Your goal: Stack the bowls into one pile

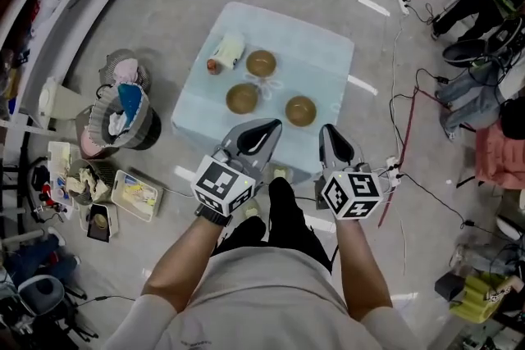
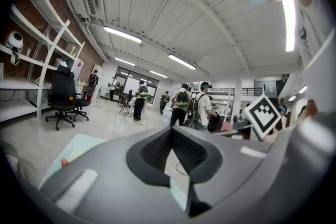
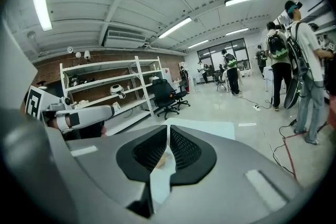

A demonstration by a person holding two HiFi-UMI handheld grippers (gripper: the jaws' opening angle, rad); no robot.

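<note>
Three brown bowls stand apart on the pale blue table [image 1: 328, 53]: one at the back [image 1: 261, 62], one in the middle [image 1: 243, 98], one at the right [image 1: 301, 110]. Both grippers hang side by side over the table's near edge, short of the bowls. The left gripper [image 1: 267, 127] is shut and empty; in its own view the jaws [image 2: 171, 131] meet and point out into the room. The right gripper [image 1: 330, 129] is shut too, with its jaw tips [image 3: 168, 131] together. A sliver of a brown bowl [image 3: 164, 161] shows below them.
A small toy or roll [image 1: 225, 54] lies at the table's back left. On the floor to the left are a basket of cloths [image 1: 123, 115] and open boxes [image 1: 135, 194]. Cables [image 1: 410, 106] trail on the right. Several people [image 2: 184, 105] stand far off.
</note>
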